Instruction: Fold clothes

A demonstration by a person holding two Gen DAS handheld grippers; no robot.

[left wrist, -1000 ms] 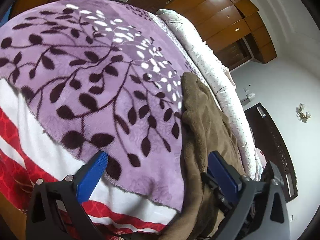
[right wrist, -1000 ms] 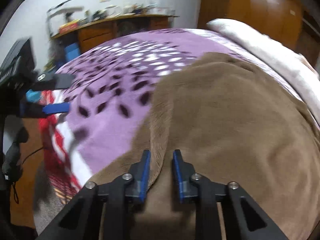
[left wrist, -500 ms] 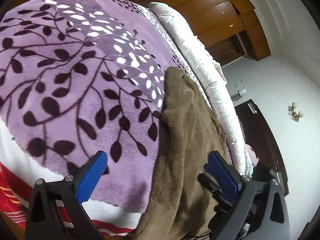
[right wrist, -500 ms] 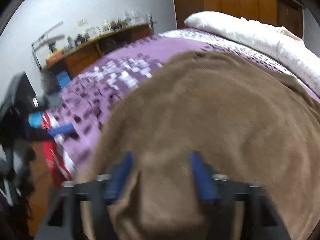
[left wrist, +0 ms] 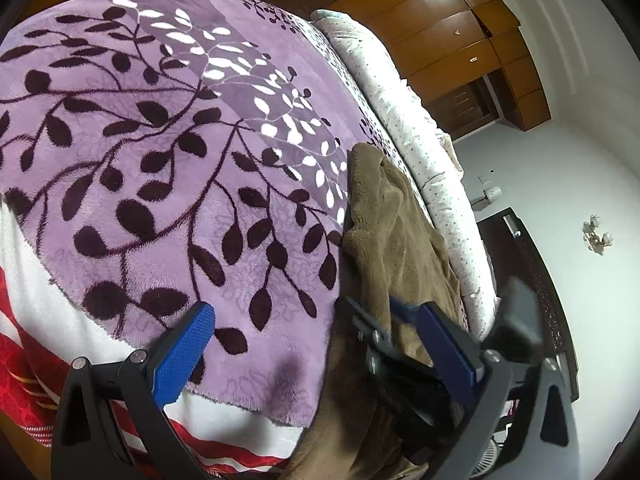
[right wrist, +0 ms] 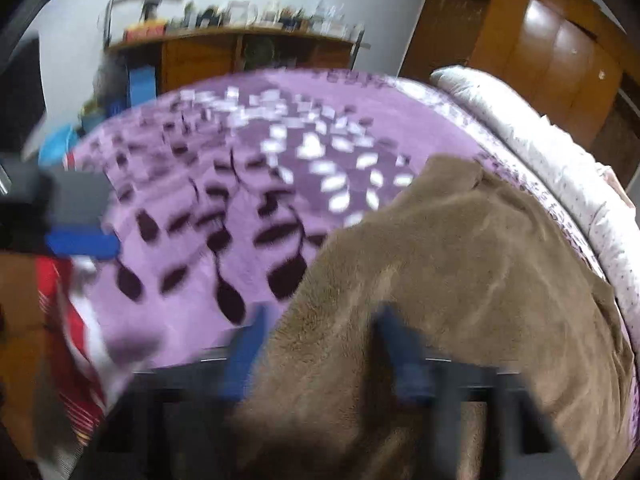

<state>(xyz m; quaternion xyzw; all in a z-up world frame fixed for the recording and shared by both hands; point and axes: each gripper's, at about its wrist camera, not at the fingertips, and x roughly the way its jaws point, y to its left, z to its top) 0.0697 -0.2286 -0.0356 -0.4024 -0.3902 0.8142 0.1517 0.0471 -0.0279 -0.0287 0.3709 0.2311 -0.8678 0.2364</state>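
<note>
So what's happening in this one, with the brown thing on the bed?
A person with two handheld grippers is working on a brown fleece garment lying on a purple leaf-patterned blanket. The right gripper is closing with the garment's near edge bunched between its blue fingers. The left gripper hangs open beside it, holding nothing.

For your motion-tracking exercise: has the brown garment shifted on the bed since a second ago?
Yes. In the right wrist view the brown garment uncovers more purple blanket, its left edge pulled right, towards the white quilt.
</note>
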